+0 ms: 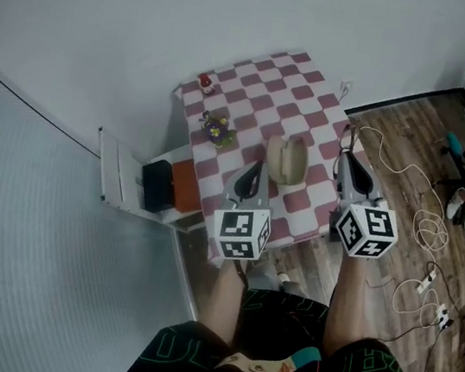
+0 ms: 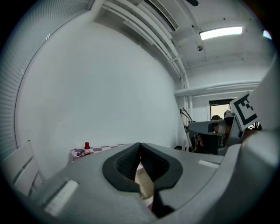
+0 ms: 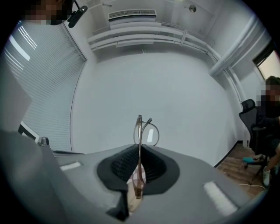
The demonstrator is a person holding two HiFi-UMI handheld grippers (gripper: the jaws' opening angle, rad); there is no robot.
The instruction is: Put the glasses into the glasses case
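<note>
Wire-rimmed glasses point(image 3: 149, 134) pinched in right gripper point(image 3: 139, 148), left gripper point(image 2: 140, 146) pressed together, beige glasses case point(image 2: 144, 181) mostly hidden behind it

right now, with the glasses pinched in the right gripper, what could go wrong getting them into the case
1. The right gripper pinches the glasses by a thin bit of frame, a lens above the jaws; they could twist or slip.
2. It looks to be at the table edge; a drop may hit the wood floor.
3. The left gripper is shut, not holding the case, which may slide.
</note>
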